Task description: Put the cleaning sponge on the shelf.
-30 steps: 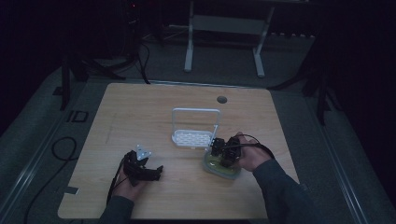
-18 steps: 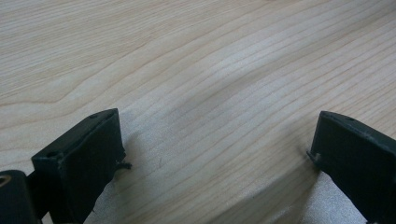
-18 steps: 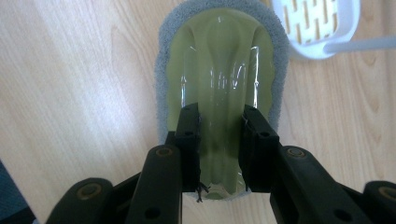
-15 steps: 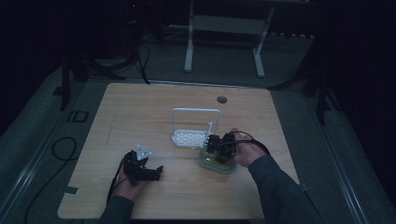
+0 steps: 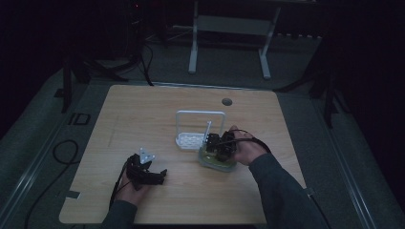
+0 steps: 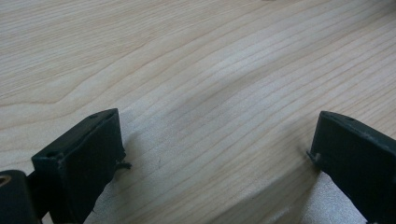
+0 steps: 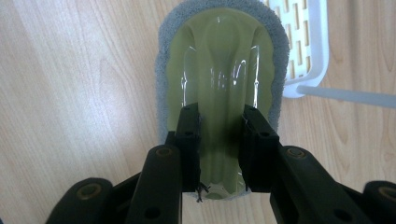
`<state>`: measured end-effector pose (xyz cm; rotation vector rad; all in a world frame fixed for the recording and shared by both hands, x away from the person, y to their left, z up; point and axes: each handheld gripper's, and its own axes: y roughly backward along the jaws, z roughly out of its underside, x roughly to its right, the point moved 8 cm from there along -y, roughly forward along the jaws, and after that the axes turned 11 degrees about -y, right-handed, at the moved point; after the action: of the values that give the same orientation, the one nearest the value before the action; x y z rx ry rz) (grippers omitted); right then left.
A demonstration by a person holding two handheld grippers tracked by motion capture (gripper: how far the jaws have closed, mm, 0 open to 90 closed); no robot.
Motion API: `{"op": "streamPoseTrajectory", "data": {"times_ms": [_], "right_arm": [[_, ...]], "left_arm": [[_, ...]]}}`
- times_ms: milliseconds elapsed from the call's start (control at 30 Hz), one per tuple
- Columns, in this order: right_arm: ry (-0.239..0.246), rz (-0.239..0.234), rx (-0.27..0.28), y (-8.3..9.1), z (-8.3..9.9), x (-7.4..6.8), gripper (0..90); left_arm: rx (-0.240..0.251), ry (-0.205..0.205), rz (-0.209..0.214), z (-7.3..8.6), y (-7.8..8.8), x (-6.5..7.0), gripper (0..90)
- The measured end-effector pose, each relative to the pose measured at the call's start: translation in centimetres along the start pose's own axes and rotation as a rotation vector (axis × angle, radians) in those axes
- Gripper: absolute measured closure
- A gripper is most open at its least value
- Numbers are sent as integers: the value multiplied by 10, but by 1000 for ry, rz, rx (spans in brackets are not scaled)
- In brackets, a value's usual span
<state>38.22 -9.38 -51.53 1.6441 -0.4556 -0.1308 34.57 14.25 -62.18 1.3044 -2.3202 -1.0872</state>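
Right gripper (image 7: 219, 140) jaws clasp the raised handle of a green scrubbing brush (image 7: 219, 60) on the wooden worktop (image 5: 143, 119), beside a white rack (image 5: 198, 129); left gripper (image 6: 215, 154) rests spread wide apart

Dim room. Wooden table (image 5: 143, 119). Left gripper (image 5: 155, 175) low near front edge. Right gripper (image 5: 217, 145) over greenish scrubber (image 5: 216, 162) (details murky), just beside white rack (image 5: 198, 129).
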Motion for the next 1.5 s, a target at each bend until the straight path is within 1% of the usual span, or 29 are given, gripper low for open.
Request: {"op": "streamPoseTrajectory", "data": {"times_ms": [33,100,267,400,433,867,1200,1500], "right_arm": [[11,11,2,0,-2,2,717],[9,11,3,0,-4,2,717],[39,19,13,2,-11,4,717],[43,20,17,3,-14,5,717],[48,27,20,2,-16,6,717],[69,56,31,3,-25,12,718],[88,75,41,5,-32,14,718],[89,91,54,5,-35,17,718]], "left_arm": [[0,0,0,0,0,0,26],[0,0,0,0,0,0,25],[-1,0,0,0,0,0,25],[-1,-1,0,0,0,0,26],[-1,-1,0,0,0,0,26],[0,-2,0,0,0,0,26],[-1,-2,0,0,0,0,26],[-1,-3,0,0,0,0,25]]}}
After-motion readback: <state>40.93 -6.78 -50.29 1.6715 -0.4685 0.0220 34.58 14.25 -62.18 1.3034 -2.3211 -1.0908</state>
